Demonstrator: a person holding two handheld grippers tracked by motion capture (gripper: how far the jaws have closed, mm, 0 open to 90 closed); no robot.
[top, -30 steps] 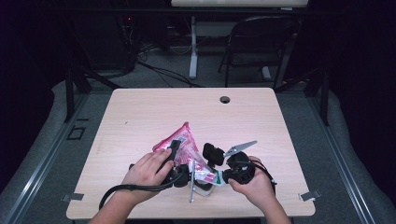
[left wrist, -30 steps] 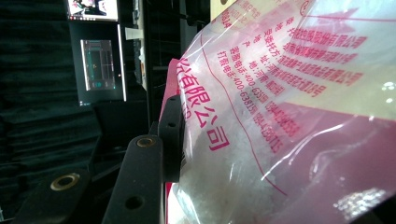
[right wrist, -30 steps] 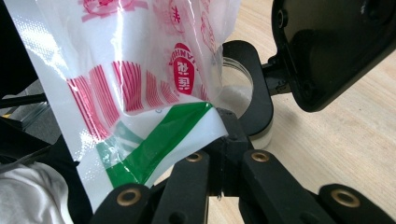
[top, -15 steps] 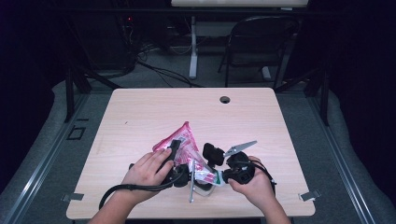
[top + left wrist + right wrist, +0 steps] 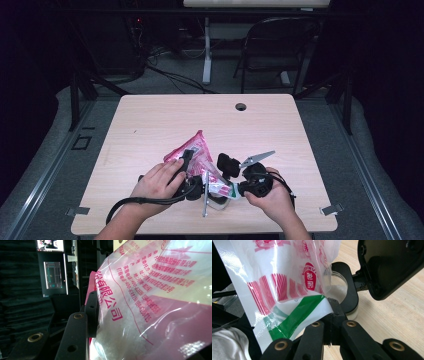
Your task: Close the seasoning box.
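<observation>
seen from the high view: pink plastic bag [image 5: 197, 155] lying near the table [image 5: 150, 120] front edge, between left gripper [image 5: 187, 172] and right gripper [image 5: 239, 189]. seen from the right gripper view: a clear jar [image 5: 342, 287] under the bag's corner, right jaws pinched together on that corner. left jaws part-open, clamped around the bag's bulging body.

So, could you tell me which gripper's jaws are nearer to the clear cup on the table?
Right. The right gripper pinches the bag at its lower corner, right beside the cup. The left gripper clamps the bag higher up, farther from it.
</observation>
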